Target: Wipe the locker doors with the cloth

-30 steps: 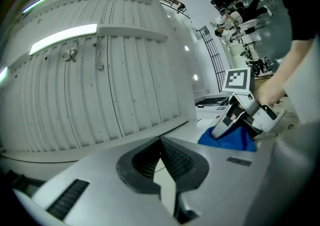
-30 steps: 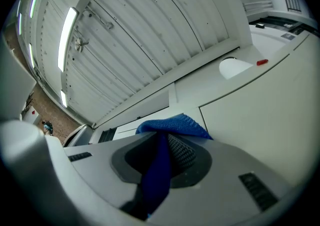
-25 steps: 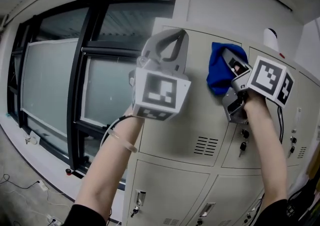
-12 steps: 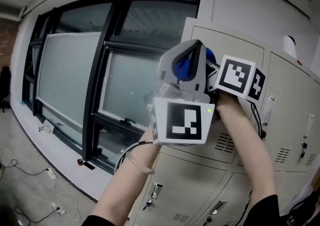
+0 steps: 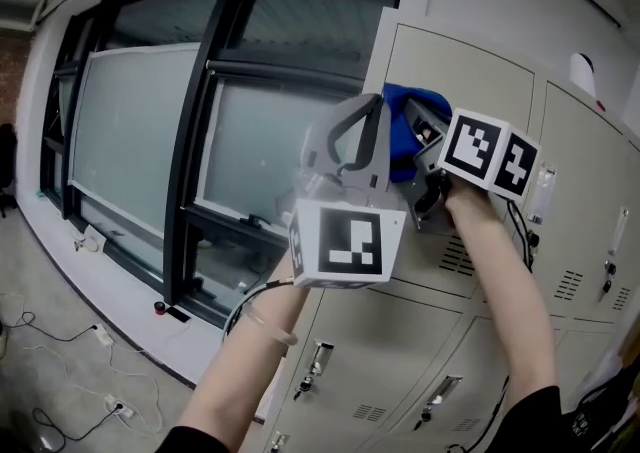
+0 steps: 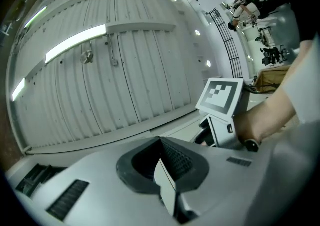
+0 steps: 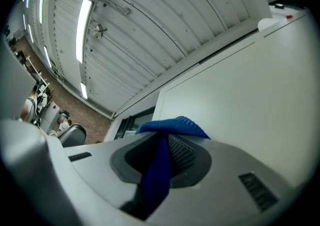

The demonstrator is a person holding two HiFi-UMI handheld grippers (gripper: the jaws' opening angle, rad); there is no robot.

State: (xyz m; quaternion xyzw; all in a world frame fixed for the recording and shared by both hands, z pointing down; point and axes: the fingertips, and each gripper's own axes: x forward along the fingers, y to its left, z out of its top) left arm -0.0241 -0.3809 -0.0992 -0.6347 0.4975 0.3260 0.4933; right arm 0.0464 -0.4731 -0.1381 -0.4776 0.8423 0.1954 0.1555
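Observation:
A blue cloth (image 5: 409,119) is pressed against the top-left beige locker door (image 5: 470,71), near the door's upper left part. My right gripper (image 5: 420,146) is shut on the cloth; in the right gripper view the blue cloth (image 7: 170,130) sticks out between the jaws, with the locker door (image 7: 250,90) close ahead. My left gripper (image 5: 350,136) is raised in front of the lockers, just left of the cloth, touching nothing. In the left gripper view its jaws are closed with nothing between them, and the right gripper's marker cube (image 6: 220,95) shows beyond.
A bank of beige lockers (image 5: 580,201) runs to the right and below, with vents, keys and handles (image 5: 318,366). A large dark-framed window (image 5: 200,141) fills the left. Cables lie on the floor (image 5: 60,341) lower left.
The right gripper and cloth slid left across the door from its middle to its upper left part. The left gripper shifted lower and in front.

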